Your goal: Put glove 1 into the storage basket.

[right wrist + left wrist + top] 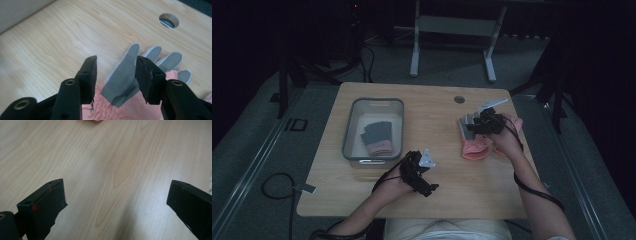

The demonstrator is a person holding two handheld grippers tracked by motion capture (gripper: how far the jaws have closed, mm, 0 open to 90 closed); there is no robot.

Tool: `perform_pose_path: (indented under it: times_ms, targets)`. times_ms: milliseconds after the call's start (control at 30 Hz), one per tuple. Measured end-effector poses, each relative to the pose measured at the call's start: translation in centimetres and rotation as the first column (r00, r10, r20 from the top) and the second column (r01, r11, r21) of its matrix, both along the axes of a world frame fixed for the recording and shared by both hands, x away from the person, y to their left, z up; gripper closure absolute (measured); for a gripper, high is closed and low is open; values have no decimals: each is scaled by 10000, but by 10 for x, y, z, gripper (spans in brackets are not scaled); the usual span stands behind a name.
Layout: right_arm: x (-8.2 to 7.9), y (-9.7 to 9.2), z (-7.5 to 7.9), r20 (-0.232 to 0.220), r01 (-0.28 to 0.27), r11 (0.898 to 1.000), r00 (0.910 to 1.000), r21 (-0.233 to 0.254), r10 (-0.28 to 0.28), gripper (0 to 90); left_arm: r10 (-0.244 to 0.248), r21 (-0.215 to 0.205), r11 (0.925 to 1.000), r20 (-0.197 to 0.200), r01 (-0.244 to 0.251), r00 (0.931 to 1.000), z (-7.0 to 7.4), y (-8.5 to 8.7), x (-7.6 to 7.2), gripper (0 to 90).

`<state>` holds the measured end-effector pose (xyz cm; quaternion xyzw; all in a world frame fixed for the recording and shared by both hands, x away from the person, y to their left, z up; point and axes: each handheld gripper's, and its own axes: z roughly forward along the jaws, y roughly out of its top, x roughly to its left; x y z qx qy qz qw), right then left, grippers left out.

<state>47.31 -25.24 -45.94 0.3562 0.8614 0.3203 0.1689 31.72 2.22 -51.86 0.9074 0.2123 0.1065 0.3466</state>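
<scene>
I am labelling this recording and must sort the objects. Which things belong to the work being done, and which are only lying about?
Likely part of the job:
- glove on the table, between the right gripper jaws
- glove in the grey bin
- grey bin
- left gripper, open above bare wood

Just lying about:
- cable hole in the table
- loose cable on the floor
- metal stand behind the table

The high view is dim and murky, the room beyond the table (362, 100) nearly black and the floor a dull grey; detail is soft and grainy; the two gripper views are much brighter, evenly lit from above, the wood grain pale and washed; soft shadows spread under the left gripper (116, 205) jaws; the near jaws of the right gripper (116, 72) are slightly blurred; no hard glare.
</scene>
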Motion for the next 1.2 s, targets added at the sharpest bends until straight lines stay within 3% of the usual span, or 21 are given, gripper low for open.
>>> perform_pose_path:
  times_ms: [67, 133, 200, 267, 367, 433, 600, 633, 667, 700, 800, 967, 1000, 1100, 1200]
  targets:
    - [4, 0, -5, -161, 38, 10000, 9999, -79, -39, 513, 143, 32, 9999, 131, -144, 9998, -8, 0, -4, 18]
    - [7, 1, -11, -283, 77, 9998, 9996, -195, -83, 509, 345, -341, 9988, -112, -349, 9993, -16, 0, -6, 18]
    - [11, 2, -18, -314, 183, 9986, 9993, -492, -198, 505, 373, -239, 9990, 204, -368, 9991, -22, 0, -11, 18]
    - [16, 2, -27, -368, 276, 9969, 9989, -743, -304, 496, 466, -360, 9983, 232, -457, 9986, -26, 0, -14, 18]
    - [24, 2, -38, -400, 535, 9881, 9974, -1443, -598, 493, 601, -496, 9970, 43, -599, 9982, -31, 1, -15, 18]
    - [28, 1, -47, -546, 566, 9848, 9963, -1643, -664, 488, 602, -466, 9971, -119, -607, 9981, -33, 3, -16, 18]
    - [29, 2, -55, -381, 548, 9734, 9972, -2226, -648, 483, 660, -396, 9970, -3, -659, 9978, -36, 4, -19, 18]
    - [29, 4, -58, -504, 422, 9691, 9972, -2430, -560, 541, 743, -576, 9956, 15, -741, 9972, -37, 7, -22, 18]
    - [29, 4, -58, -504, 422, 9691, 9972, -2430, -560, 541, 743, -576, 9956, 15, -741, 9972, -37, 7, -22, 18]
    - [30, 6, -61, -815, 310, 9723, 9954, -2316, -511, 677, 779, -569, 9954, 57, -774, 9969, -38, 8, -23, 18]
    - [28, 10, -64, -988, 456, 9757, 9928, -2144, -681, 746, 864, -682, 9939, -5, -862, 9963, -40, 9, -26, 18]
    - [27, 3, -65, -1235, 1157, 9850, 9836, -1278, -1315, 853, 895, -793, 9929, 3, -892, 9960, -40, 8, -27, 18]
    - [27, 3, -65, -1235, 1157, 9850, 9836, -1278, -1315, 853, 895, -793, 9929, 3, -892, 9960, -40, 8, -27, 18]
    - [22, -2, -57, -1333, 1967, 9795, 9705, -438, -2008, 890, 838, -807, 9933, 54, -831, 9965, -39, 8, -27, 18]
    - [12, -2, -43, -1159, 2197, 9755, 9687, -100, -2193, 892, 832, -816, 9933, 64, -824, 9965, -40, 9, -26, 18]
